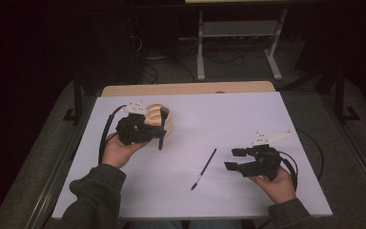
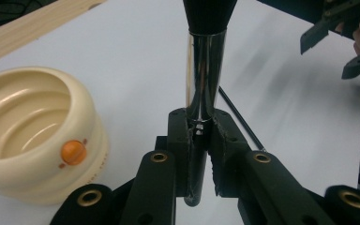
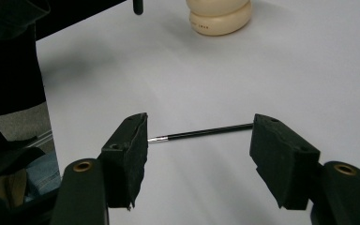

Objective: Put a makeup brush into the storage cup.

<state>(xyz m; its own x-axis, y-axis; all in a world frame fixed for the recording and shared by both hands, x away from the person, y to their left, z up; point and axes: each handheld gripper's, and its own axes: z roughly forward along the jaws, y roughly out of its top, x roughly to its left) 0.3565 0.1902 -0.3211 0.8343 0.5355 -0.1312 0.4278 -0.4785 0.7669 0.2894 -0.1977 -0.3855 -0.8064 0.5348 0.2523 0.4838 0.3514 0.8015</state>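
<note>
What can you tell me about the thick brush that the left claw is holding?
The brush has a shiny chrome-looking collar that narrows downward to a dark handle, with a black flared part above that runs out of the left gripper view. It stands roughly upright, clamped at the handle between the pads of the left claw. It hangs over the white table, just beside the cream bowl, not touching it.

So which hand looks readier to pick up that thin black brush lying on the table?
The right. Its gripper is open, with the thin brush lying just beyond its jaws. The left gripper is already shut on a thicker brush beside the cream bowl.
</note>
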